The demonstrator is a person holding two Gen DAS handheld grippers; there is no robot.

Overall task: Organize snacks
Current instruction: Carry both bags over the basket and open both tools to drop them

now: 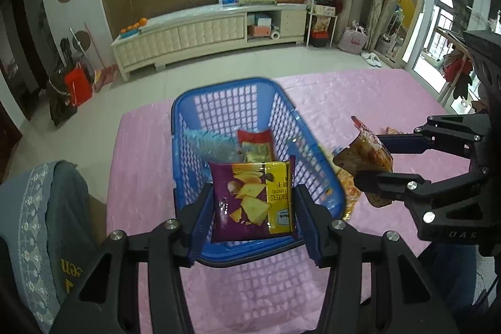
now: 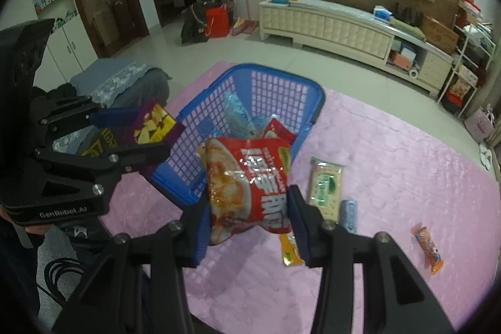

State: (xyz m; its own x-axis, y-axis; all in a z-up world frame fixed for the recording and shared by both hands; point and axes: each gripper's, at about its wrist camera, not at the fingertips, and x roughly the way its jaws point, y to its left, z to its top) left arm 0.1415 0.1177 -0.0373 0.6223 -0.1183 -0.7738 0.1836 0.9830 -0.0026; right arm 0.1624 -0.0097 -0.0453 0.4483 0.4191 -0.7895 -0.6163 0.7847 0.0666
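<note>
My left gripper is shut on a purple and yellow cracker bag, held over the near part of the blue mesh basket. The basket holds a red packet and a pale blue packet. My right gripper is shut on a red snack bag, hanging just at the basket's right near rim. In the left wrist view the right gripper with its bag shows to the right of the basket. The right wrist view has the left gripper and its bag at the basket's left.
A pink cloth covers the table. On it to the right of the basket lie a green and white cracker pack, a small blue pack, a yellow bar and an orange candy. A grey-covered chair stands at the left.
</note>
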